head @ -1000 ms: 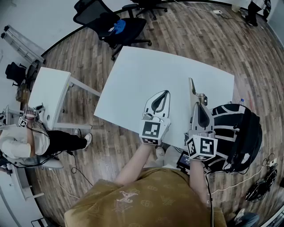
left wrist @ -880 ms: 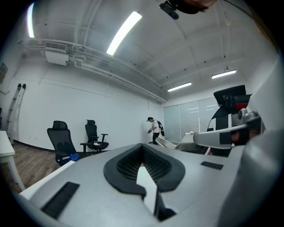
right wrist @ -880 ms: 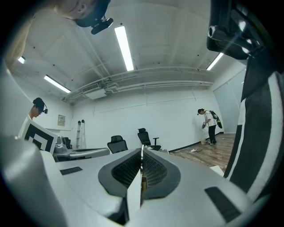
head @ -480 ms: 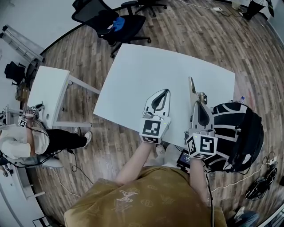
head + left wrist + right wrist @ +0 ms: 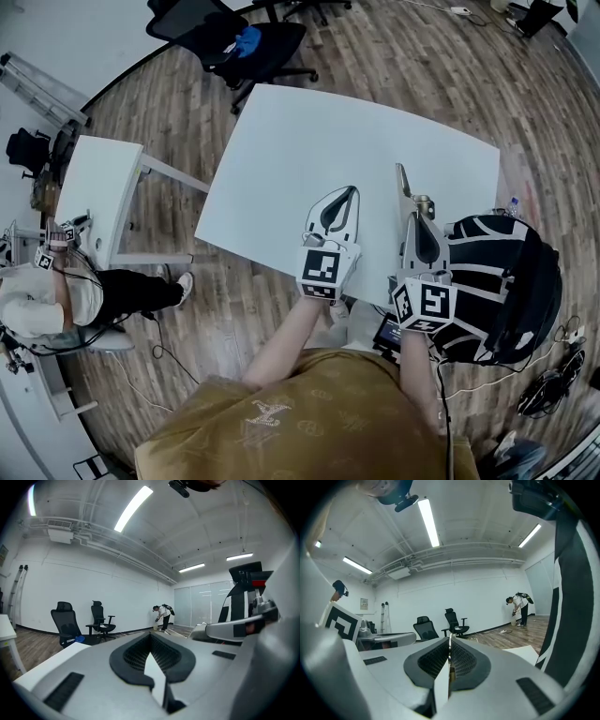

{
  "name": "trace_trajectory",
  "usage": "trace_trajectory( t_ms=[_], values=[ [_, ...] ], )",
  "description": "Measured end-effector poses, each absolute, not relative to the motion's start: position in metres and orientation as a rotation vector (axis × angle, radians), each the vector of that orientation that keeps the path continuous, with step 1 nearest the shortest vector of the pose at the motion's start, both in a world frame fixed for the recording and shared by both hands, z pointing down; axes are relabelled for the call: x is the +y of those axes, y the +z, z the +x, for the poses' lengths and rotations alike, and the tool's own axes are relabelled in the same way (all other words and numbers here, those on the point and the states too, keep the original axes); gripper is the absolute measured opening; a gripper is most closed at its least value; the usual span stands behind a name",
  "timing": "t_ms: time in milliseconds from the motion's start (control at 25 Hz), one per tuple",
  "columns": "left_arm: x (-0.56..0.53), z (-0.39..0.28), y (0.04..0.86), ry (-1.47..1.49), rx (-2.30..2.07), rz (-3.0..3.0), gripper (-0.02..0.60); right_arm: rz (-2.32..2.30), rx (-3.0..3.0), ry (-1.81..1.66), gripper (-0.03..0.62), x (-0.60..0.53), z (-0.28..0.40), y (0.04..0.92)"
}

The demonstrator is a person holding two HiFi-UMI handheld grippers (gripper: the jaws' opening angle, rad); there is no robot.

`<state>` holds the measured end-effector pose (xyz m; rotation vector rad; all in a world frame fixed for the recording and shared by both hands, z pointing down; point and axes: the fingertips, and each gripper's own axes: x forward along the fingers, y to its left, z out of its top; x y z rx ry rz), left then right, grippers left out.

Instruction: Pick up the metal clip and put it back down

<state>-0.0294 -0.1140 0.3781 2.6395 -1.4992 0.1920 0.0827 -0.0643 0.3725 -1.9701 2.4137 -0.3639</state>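
The metal clip (image 5: pixel 404 180) appears to be pinched edge-on in the clenched right gripper (image 5: pixel 414 217) above the table (image 5: pixel 309 141), presumably ready for setting back down, while the left gripper (image 5: pixel 351 193) is closed on nothing.

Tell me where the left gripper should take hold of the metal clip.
Likely the free end of the metal clip jutting past the right gripper, which is clamped on its near end. Bring the left gripper, now shut, in from the left: the thin strip stands on edge, flat faces sideways.
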Motion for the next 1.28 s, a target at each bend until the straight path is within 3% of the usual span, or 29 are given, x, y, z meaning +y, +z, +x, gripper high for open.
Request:
trace_trajectory(
  t_ms=[1280],
  values=[
    [-0.115, -0.029, 0.522, 0.511, -1.375, 2.467, 0.006, -1.987, 2.454, -0.730, 0.017, -0.069, 0.072, 0.497]
  ],
)
